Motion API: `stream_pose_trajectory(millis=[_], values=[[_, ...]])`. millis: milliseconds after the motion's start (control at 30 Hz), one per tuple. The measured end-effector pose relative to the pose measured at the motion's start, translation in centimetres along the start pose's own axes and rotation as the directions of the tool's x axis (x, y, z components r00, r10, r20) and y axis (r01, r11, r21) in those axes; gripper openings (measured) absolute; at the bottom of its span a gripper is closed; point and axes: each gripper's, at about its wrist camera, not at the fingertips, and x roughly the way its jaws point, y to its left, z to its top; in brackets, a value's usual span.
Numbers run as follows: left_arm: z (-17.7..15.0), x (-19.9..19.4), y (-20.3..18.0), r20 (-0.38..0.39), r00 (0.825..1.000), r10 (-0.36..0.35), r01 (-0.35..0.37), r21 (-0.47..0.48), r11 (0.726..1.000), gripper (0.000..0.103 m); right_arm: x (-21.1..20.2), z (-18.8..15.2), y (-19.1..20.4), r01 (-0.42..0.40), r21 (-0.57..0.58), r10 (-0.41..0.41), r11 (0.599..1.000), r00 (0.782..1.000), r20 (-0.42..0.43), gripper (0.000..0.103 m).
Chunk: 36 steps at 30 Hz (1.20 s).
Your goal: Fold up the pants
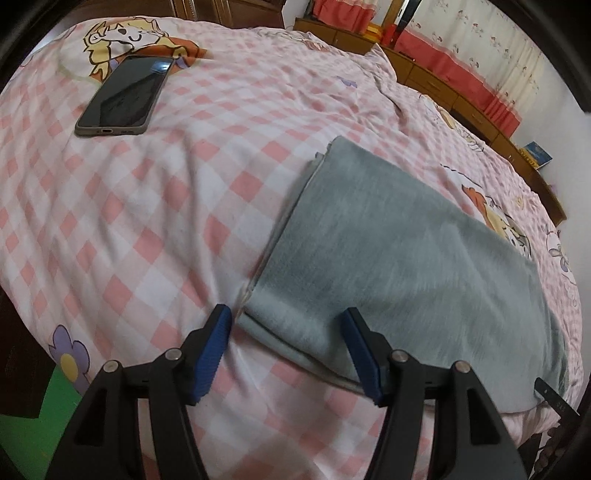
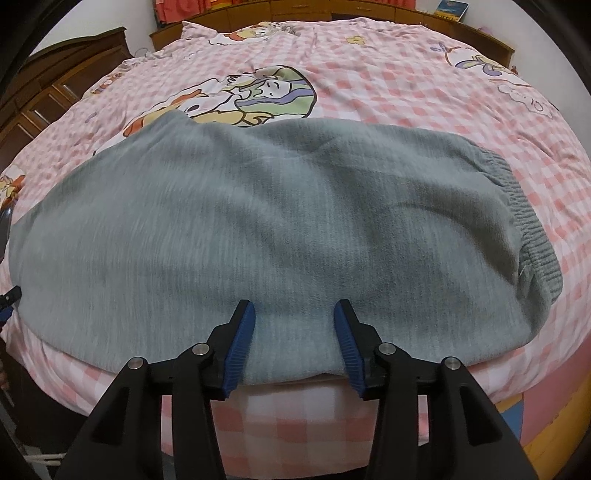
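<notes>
Hovering over the grey pants (image 2: 280, 229) folded lengthwise on the pink checked bedspread (image 1: 147, 229), we keep the left gripper (image 1: 286, 332) and right gripper (image 2: 294, 325) parted, straddling the near edge, gripping nothing. A phone (image 1: 125, 96) lies well apart.

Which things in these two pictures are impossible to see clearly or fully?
- Right wrist view: the left end of the grey pants is cut off by the picture edge.
- Left wrist view: the waistband end of the pants lies past the right edge.
- Both views: the underside layers of the pants are hidden by the top layer.
- Left wrist view: the phone screen is dark, nothing readable.
- Right wrist view: the book title is too small.
</notes>
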Motion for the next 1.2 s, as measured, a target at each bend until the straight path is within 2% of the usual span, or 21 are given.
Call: stream_pose_trajectory(millis=[33,100,200,233,300,400,533,700,800,933,1067,1200], values=[[-0.1,0.0,0.0,-0.006,1.000,0.004,-0.003,0.004,1.000,0.061,0.0,0.0,0.0,0.000,0.001,0.000,1.000,1.000,0.002,0.046],[0.0,-0.2,-0.2,-0.011,1.000,0.020,-0.020,0.011,1.000,0.047,-0.1,-0.1,0.0,0.000,0.004,0.000,1.000,1.000,0.005,0.046],[0.0,-0.6,-0.4,-0.012,0.999,0.034,-0.033,0.015,0.999,0.033,-0.2,-0.2,0.1,0.008,0.009,-0.008,1.000,1.000,0.011,0.046],[0.0,-0.6,-0.2,-0.013,0.999,0.032,-0.032,0.005,0.999,0.030,-0.3,-0.2,0.2,0.011,0.009,-0.011,1.000,1.000,0.013,0.046],[0.0,-1.0,0.4,-0.013,1.000,0.021,-0.021,-0.039,0.999,0.018,-0.4,-0.2,0.2,0.015,0.008,-0.015,1.000,1.000,0.015,0.046],[0.1,-2.0,0.7,0.001,1.000,0.006,-0.006,-0.068,0.998,0.010,-0.7,-0.1,0.0,0.008,0.023,-0.008,1.000,1.000,0.010,0.046],[0.4,-3.5,0.3,0.027,1.000,-0.016,0.017,-0.052,0.998,0.008,-1.0,-0.1,-0.4,-0.017,0.050,0.017,0.999,1.000,0.006,0.046],[1.2,-6.1,0.1,0.068,0.994,-0.089,0.094,-0.072,0.993,0.005,-1.7,-0.4,-0.4,-0.051,0.064,0.050,0.997,0.999,0.014,0.046],[1.7,-7.8,-1.5,0.107,0.989,-0.105,0.108,-0.021,0.994,0.005,-2.2,-0.6,-0.4,-0.075,0.066,0.073,0.995,0.997,0.023,0.046],[2.3,-9.6,-3.6,0.129,0.978,-0.164,0.163,0.017,0.986,0.005,-2.9,-0.9,-0.6,-0.104,0.077,0.101,0.992,0.994,0.038,0.046],[3.0,-11.9,-7.2,0.160,0.966,-0.201,0.186,0.107,0.977,0.005,-3.9,-1.1,-1.1,-0.137,0.089,0.131,0.987,0.989,0.067,0.046],[4.2,-14.0,-11.7,0.174,0.951,-0.257,0.221,0.202,0.954,0.005,-5.3,-1.2,-1.6,-0.163,0.091,0.153,0.982,0.983,0.103,0.046]])
